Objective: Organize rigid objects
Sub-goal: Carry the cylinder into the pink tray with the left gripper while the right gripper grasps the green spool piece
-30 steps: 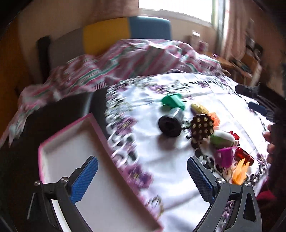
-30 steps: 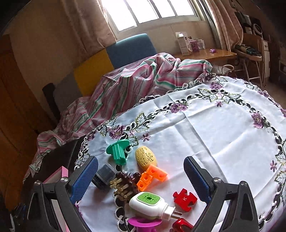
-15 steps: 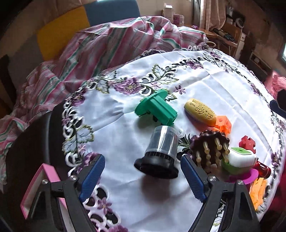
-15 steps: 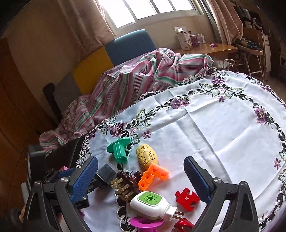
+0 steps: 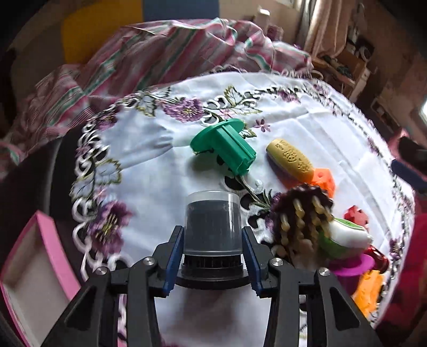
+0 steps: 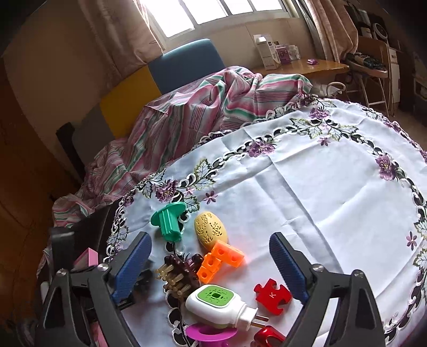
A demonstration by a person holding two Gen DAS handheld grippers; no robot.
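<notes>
Between left claw (image 5: 212, 263) pads: clear-capped black canister (image 5: 212, 227), jaws closing on it. Right claw (image 6: 209, 269) held wide, empty. Risk: smooth cap slipped, hair brush (image 5: 300, 216) knocked.

lived-in home room, round bench (image 6: 307, 186) under white flower-embroidered tablecloth as landmark, striped bedsheet (image 6: 192, 106) heaped just behind it, blue and yellow padded panels (image 6: 186, 61) beyond, curtained window (image 6: 226, 13) behind those, cluttered wooden desk (image 6: 307, 65) to its right
</notes>
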